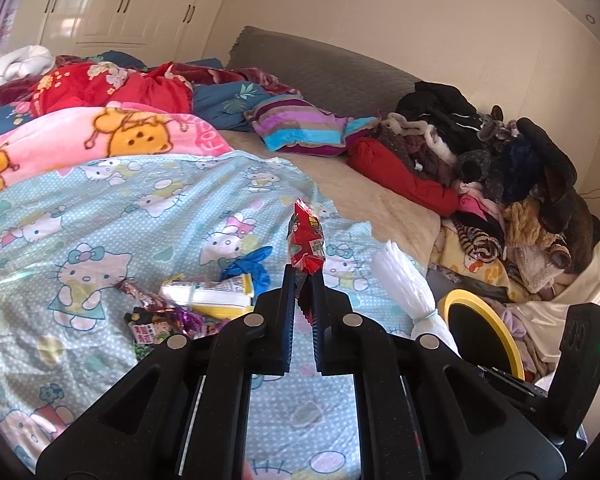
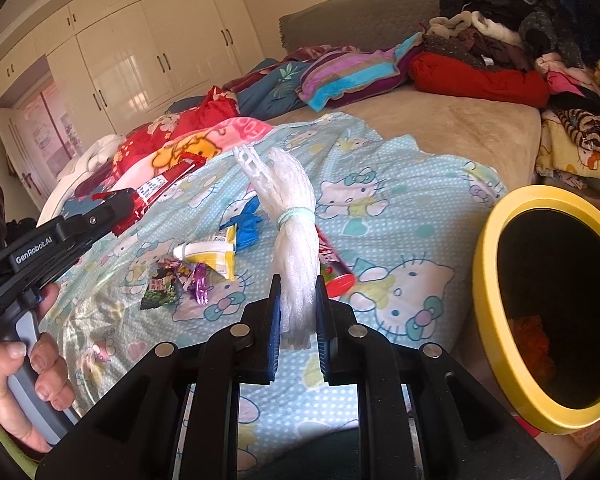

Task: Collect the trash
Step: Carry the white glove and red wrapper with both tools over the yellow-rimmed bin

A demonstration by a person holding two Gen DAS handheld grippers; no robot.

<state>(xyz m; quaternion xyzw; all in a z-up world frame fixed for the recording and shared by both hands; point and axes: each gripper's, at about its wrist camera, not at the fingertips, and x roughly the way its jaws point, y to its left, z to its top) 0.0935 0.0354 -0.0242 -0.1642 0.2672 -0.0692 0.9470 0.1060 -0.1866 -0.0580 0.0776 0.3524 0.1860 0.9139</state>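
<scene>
My left gripper (image 1: 303,276) is shut on a red snack wrapper (image 1: 306,240) and holds it above the Hello Kitty bedsheet (image 1: 100,216); it also shows in the right wrist view (image 2: 156,190). My right gripper (image 2: 297,286) is shut on a white foam net bundle (image 2: 290,216) tied with a green band. A yellow-rimmed black bin (image 2: 548,304) stands at the right. Loose trash lies on the sheet: a yellow-white packet (image 2: 212,252), a blue scrap (image 2: 246,222), a dark wrapper (image 2: 160,288), a purple wrapper (image 2: 199,282) and a red tube (image 2: 334,268).
Piled clothes (image 1: 500,184) fill the bed's right side. Blankets (image 1: 100,128) and a striped pillow (image 1: 304,128) lie at the back. White wardrobes (image 2: 140,60) line the far wall. Something orange (image 2: 534,344) lies inside the bin.
</scene>
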